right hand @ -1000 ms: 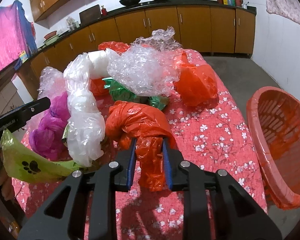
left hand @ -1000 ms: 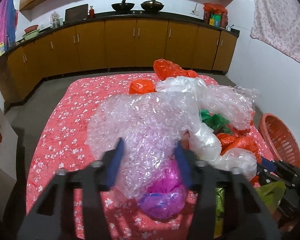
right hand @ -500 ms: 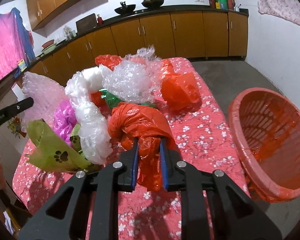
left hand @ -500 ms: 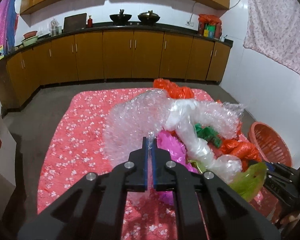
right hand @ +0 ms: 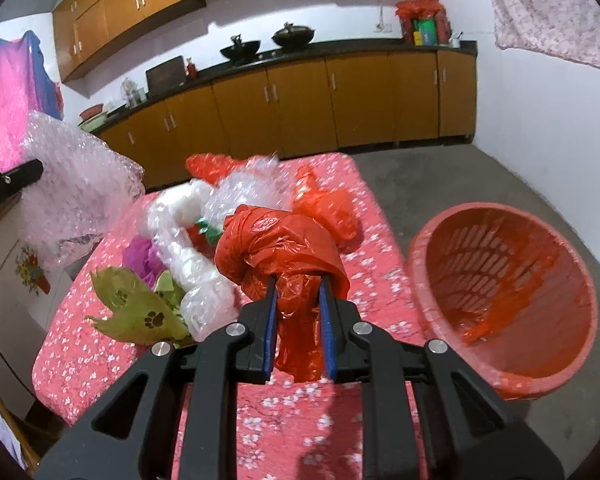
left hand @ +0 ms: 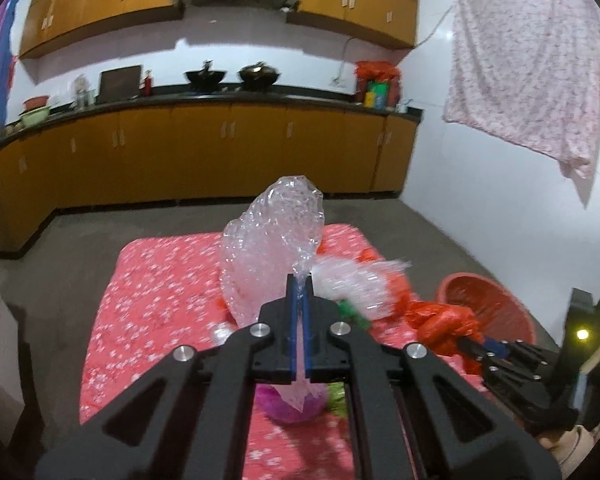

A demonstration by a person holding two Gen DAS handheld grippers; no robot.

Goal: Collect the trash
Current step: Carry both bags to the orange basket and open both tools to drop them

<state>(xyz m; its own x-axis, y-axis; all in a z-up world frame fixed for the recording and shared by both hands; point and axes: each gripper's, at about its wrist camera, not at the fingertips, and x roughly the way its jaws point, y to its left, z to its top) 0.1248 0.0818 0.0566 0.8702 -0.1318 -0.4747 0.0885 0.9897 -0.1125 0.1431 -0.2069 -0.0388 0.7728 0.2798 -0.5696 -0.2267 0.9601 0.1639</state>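
Observation:
My left gripper (left hand: 299, 280) is shut on a sheet of clear bubble wrap (left hand: 274, 240), which hangs lifted above the red flowered tablecloth (left hand: 160, 280); the same bubble wrap (right hand: 72, 188) shows at the left of the right wrist view. My right gripper (right hand: 298, 284) is shut on a crumpled orange plastic bag (right hand: 276, 244), raised off the cloth. The right gripper (left hand: 476, 346) with the orange bag (left hand: 440, 320) appears at lower right in the left wrist view. An orange laundry basket (right hand: 500, 280) stands tilted to the right of the table.
More trash lies on the table: a clear plastic bag (right hand: 188, 256), a purple bag (right hand: 140, 256), a green paw-print bag (right hand: 140, 312), a second orange bag (right hand: 324, 208). Kitchen cabinets (right hand: 300, 104) line the far wall. Bare floor (right hand: 440, 176) surrounds the table.
The left gripper closed on the bubble wrap and lifted it up off the pile. The right gripper rose and shifted with the orange bag; the basket now looms closer on its right.

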